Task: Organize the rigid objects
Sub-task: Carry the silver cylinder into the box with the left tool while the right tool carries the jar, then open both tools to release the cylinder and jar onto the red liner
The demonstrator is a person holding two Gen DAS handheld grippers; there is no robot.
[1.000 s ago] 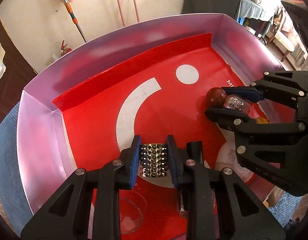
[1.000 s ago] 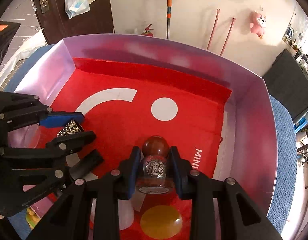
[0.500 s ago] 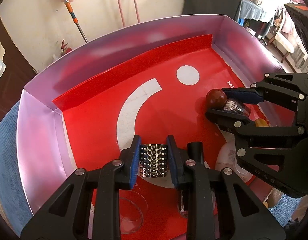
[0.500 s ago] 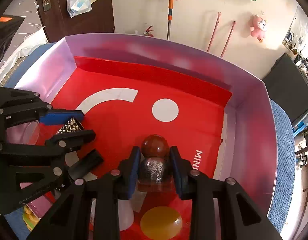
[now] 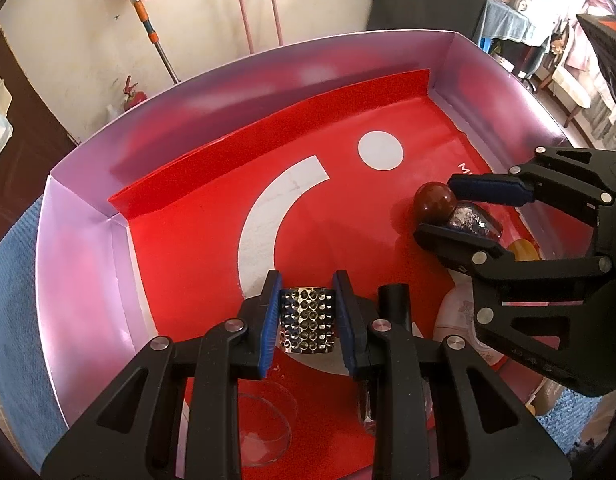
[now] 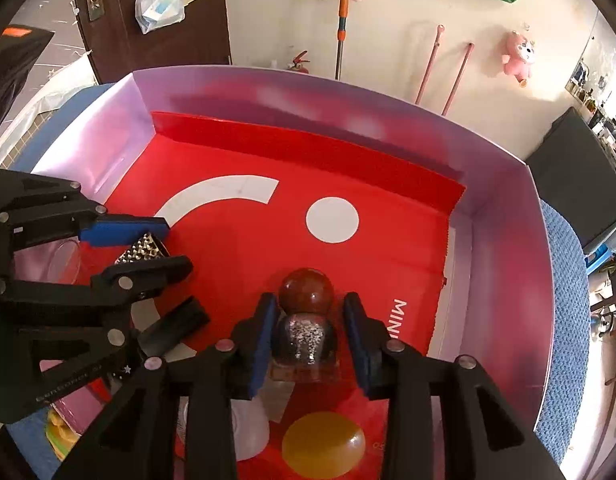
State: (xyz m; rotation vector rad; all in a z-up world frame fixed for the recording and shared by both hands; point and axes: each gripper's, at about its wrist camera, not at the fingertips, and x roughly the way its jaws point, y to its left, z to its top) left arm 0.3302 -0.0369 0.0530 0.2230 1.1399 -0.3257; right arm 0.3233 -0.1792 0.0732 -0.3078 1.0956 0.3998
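We're over the red-floored box (image 5: 87, 280) with its pale pink walls, both grippers low inside it. In the left wrist view, our left gripper (image 5: 308, 312) sits at bottom centre, its blue pads pressed against both sides of a studded metal grater piece (image 5: 306, 320), so it is clamped on that. To the right in the same frame, our right gripper (image 5: 448, 212) brackets a glass bottle with a brown ball stopper (image 5: 434, 200), lying on the red floor at mid right.

Switch to the right wrist view and we get what the other angle hides: there are gaps between the blue pads (image 6: 263, 332) and the bottle (image 6: 305, 336), so the jaws stand a little apart around it rather than squeezing. This view also shows a yellow round disc (image 6: 324, 444) at bottom centre, just below the bottle, and a white container (image 6: 247, 428) beside it.

Only the left view shows a clear glass bowl (image 5: 263, 424) under our left fingers, at the bottom of the frame.
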